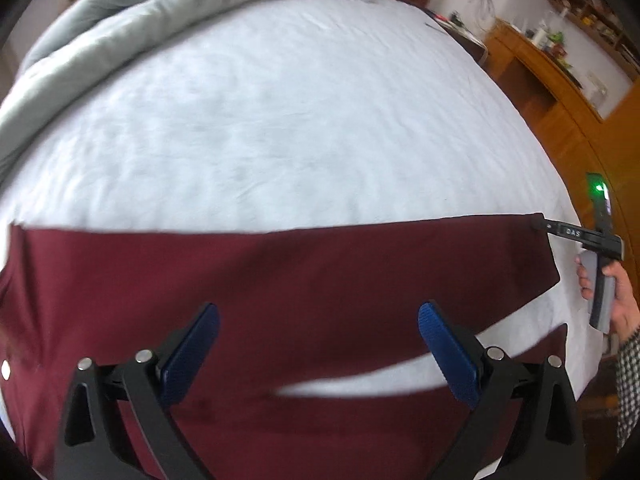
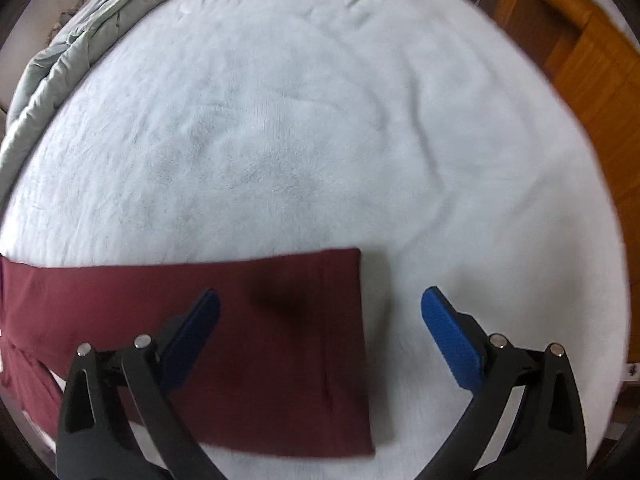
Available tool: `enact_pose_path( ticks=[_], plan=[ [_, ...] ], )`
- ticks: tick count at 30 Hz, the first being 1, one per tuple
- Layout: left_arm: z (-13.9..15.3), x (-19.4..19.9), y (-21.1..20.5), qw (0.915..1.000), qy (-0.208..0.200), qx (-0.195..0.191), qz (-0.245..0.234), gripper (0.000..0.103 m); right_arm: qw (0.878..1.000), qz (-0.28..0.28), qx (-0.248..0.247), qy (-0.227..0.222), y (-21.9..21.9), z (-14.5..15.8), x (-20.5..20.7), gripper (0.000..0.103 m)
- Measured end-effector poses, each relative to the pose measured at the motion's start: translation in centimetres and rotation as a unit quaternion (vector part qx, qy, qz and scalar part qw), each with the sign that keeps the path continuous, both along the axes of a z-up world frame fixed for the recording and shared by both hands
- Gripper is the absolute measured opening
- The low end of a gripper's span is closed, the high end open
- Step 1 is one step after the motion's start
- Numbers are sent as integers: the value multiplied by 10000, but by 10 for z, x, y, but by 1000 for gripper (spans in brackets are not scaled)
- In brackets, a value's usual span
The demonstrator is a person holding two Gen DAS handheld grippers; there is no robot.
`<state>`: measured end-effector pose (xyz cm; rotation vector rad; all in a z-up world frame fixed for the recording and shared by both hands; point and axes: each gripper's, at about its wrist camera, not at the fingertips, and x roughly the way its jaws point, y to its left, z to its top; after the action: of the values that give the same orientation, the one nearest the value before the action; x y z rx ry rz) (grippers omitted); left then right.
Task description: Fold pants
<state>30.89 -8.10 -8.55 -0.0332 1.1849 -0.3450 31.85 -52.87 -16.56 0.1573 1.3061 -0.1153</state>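
my left tool (image 1: 318, 344) hangs with its blue pads spread wide and nothing between them, low over the dark red pants (image 1: 280, 280). my right tool (image 2: 320, 336) is just the same: jaws wide apart, empty, with its left pad over the cloth and its right pad over bare sheet.

the pants lie across the near part of the bed (image 1: 300, 120), spread fairly flat on the pale sheet. i judge the fold barely begun. in the left view the two legs are still parted toward the right, a wedge of white sheet showing between them, so they have not been laid one on the other. bringing the legs together and then folding the length over are both left to do, as far as i can tell.

the left view shows things the right one cannot: the split between the legs, a small pale button or snap (image 1: 5, 369) at the far left edge of the cloth, and my right hand (image 1: 612, 296) holding its tool at the far corner of the upper leg. the right view gives the square end (image 2: 352, 352) of that leg, lying flat with a clean edge. both show the grey duvet (image 2: 60, 56) bunched at the far left of the bed.
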Motion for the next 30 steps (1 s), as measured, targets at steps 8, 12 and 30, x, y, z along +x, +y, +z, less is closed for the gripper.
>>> enact_pose_path(
  ticks=[8,12,30],
  plan=[
    [-35,44,-55,9969,95,-131,-776,99,9964,777,328,86,1,-2,-4,22],
    [-49,66,-79,9913,139,-281,-1277,99,9912,1188,517,-258,3,34,-13,22],
    [-81,103,-173,9006,1811,-1726,-3554,99,9629,1625,1540,-1509,2,126,-39,22]
  ],
)
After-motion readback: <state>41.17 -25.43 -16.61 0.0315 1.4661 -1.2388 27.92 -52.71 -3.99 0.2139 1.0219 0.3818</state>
